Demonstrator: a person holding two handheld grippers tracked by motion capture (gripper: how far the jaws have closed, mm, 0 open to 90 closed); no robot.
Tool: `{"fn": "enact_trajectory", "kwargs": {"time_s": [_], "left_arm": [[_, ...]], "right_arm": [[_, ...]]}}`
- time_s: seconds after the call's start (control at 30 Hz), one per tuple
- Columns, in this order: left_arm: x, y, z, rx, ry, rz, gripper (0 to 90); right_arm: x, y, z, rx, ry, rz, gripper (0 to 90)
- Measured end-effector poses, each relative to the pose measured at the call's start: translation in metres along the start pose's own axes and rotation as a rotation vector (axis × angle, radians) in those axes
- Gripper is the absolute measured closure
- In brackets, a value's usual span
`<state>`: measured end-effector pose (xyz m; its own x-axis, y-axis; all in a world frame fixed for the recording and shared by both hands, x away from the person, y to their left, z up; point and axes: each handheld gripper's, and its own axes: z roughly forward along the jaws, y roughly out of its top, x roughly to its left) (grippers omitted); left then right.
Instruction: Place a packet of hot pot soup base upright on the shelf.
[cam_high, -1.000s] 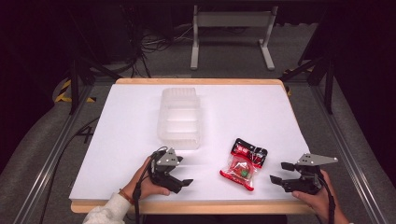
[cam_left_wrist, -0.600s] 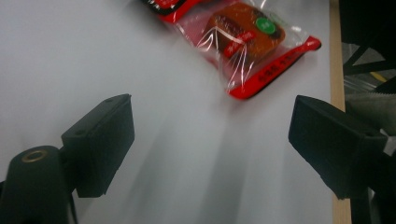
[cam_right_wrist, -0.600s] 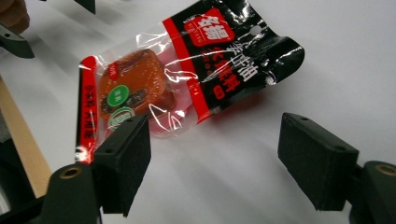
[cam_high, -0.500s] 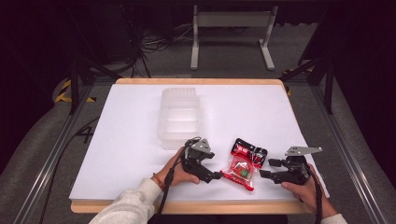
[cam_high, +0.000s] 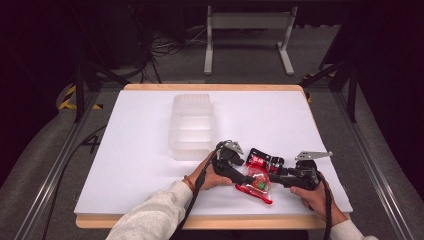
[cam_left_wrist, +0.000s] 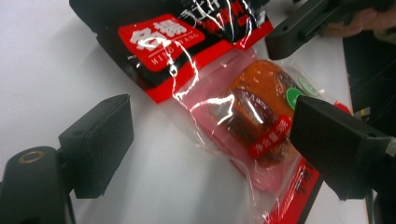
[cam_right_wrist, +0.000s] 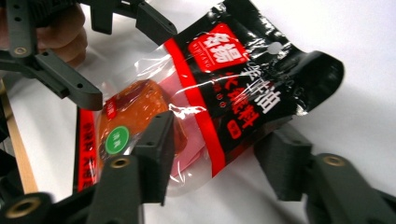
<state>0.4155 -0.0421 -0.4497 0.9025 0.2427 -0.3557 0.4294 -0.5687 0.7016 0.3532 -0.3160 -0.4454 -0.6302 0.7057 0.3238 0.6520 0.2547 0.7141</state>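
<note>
Where the white table (cam_high: 125, 150) nears its front edge, a red and black snack packet (cam_high: 261, 172) lies flat, its long axis running on a slant from the black printed end, farther back and to the right, down to the clear red end nearest the person. The left gripper (cam_high: 243, 176) reaches in from the left with its jaws spread wide, one on each side of the clear end; its own view shows the packet (cam_left_wrist: 224, 93) between the two black blocks, neither pressing it. The right gripper (cam_high: 276, 171) comes in from the right, jaws also apart, straddling the packet (cam_right_wrist: 205, 93) near its middle, though whether either jaw touches the wrapper cannot be told. Glare on the film blurs much of the print. A clear plastic tray (cam_high: 192, 127) sits behind, well apart.
</note>
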Motion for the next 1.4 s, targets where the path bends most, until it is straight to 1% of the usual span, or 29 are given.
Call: {"fn": "enact_trajectory", "kwargs": {"time_s": [0.07, 0.1, 0.13, 0.17, 0.2, 0.23, 0.27, 0.3, 0.33, 0.4, 0.47, 0.5, 0.57, 0.6, 0.63, 0.7, 0.73, 0.77, 0.8, 0.83, 0.87, 0.93, 0.97, 1.07, 1.13, 1.23, 1.4], "left_arm": [[-0.001, 0.0, 0.001, 0.003, -0.001, 0.011, 16.2], [-0.001, 0.001, 0.001, 0.004, -0.004, 0.013, 18.3], [-0.002, 0.0, 0.001, 0.001, -0.019, 0.007, 22.8], [-0.003, 0.0, 0.002, 0.003, -0.019, 0.022, 24.9], [-0.003, 0.0, 0.002, 0.003, -0.019, 0.022, 26.4], [-0.004, 0.0, 0.001, -0.008, -0.015, 0.032, 26.4], [-0.006, 0.001, 0.0, -0.017, -0.014, 0.029, 30.5], [-0.006, 0.001, -0.002, -0.027, -0.01, 0.032, 36.3], [-0.009, 0.002, -0.008, -0.049, 0.0, 0.052, 40.7], [-0.013, 0.002, -0.015, -0.064, 0.016, 0.066, 46.7], [-0.018, 0.002, -0.023, -0.085, 0.039, 0.084, 54.8], [-0.018, 0.002, -0.023, -0.085, 0.039, 0.084, 59.2], [-0.024, 0.003, -0.03, -0.082, 0.084, 0.112, 66.8], [-0.029, 0.004, -0.037, -0.101, 0.1, 0.142, 69.4], [-0.031, 0.004, -0.039, -0.104, 0.119, 0.147, 72.9], [-0.034, 0.004, -0.045, -0.112, 0.135, 0.178, 77.6], [-0.035, 0.004, -0.047, -0.116, 0.147, 0.186, 80.1], [-0.035, 0.004, -0.047, -0.116, 0.147, 0.186, 82.0], [-0.036, 0.004, -0.049, -0.118, 0.149, 0.189, 82.0], [-0.037, 0.004, -0.052, -0.131, 0.15, 0.194, 83.6], [-0.038, 0.005, -0.055, -0.142, 0.162, 0.202, 85.1], [-0.041, 0.006, -0.059, -0.155, 0.181, 0.213, 87.2], [-0.042, 0.007, -0.061, -0.164, 0.184, 0.214, 88.8], [-0.045, 0.008, -0.066, -0.172, 0.201, 0.23, 89.3], [-0.046, 0.009, -0.07, -0.191, 0.208, 0.235, 89.5], [-0.048, 0.011, -0.075, -0.197, 0.223, 0.247, 89.5], [-0.049, 0.013, -0.08, -0.208, 0.242, 0.253, 89.5]], "right_arm": [[0.0, 0.001, 0.001, -0.008, -0.004, -0.001, 66.8], [0.0, 0.001, 0.0, -0.019, 0.005, 0.001, 70.6], [-0.001, 0.001, -0.001, -0.026, 0.008, -0.001, 74.5], [0.0, 0.002, -0.001, -0.03, 0.007, -0.011, 78.1], [0.0, 0.002, -0.001, -0.03, 0.007, -0.011, 78.1], [0.002, 0.002, -0.003, -0.04, 0.013, -0.026, 81.8], [0.005, 0.002, -0.005, -0.052, 0.017, -0.038, 84.2], [0.009, 0.003, -0.009, -0.07, 0.02, -0.066, 87.4], [0.012, 0.004, -0.011, -0.085, 0.026, -0.076, 88.9], [0.018, 0.006, -0.017, -0.112, 0.022, -0.106, 90.0], [0.025, 0.008, -0.024, -0.141, 0.012, -0.142, 90.0], [0.028, 0.01, -0.027, -0.158, 0.015, -0.156, 90.0], [0.034, 0.013, -0.033, -0.19, 0.008, -0.182, 90.0], [0.037, 0.014, -0.036, -0.203, 0.008, -0.199, 90.0], [0.04, 0.015, -0.038, -0.217, 0.009, -0.211, 90.0], [0.045, 0.017, -0.041, -0.236, 0.003, -0.234, 90.0], [0.048, 0.019, -0.043, -0.246, 0.007, -0.248, 90.0], [0.048, 0.019, -0.043, -0.246, 0.007, -0.248, 90.0], [0.05, 0.02, -0.044, -0.248, 0.006, -0.263, 90.0], [0.053, 0.023, -0.046, -0.248, 0.004, -0.281, 90.0], [0.055, 0.025, -0.048, -0.257, 0.011, -0.292, 90.0], [0.058, 0.027, -0.05, -0.265, 0.019, -0.3, 90.0], [0.06, 0.028, -0.05, -0.268, 0.024, -0.307, 90.0], [0.065, 0.031, -0.051, -0.278, 0.022, -0.329, 90.0], [0.067, 0.033, -0.052, -0.29, 0.025, -0.337, 90.0], [0.069, 0.038, -0.054, -0.297, 0.023, -0.346, 90.0], [0.069, 0.043, -0.053, -0.305, 0.018, -0.356, 90.0]]}}
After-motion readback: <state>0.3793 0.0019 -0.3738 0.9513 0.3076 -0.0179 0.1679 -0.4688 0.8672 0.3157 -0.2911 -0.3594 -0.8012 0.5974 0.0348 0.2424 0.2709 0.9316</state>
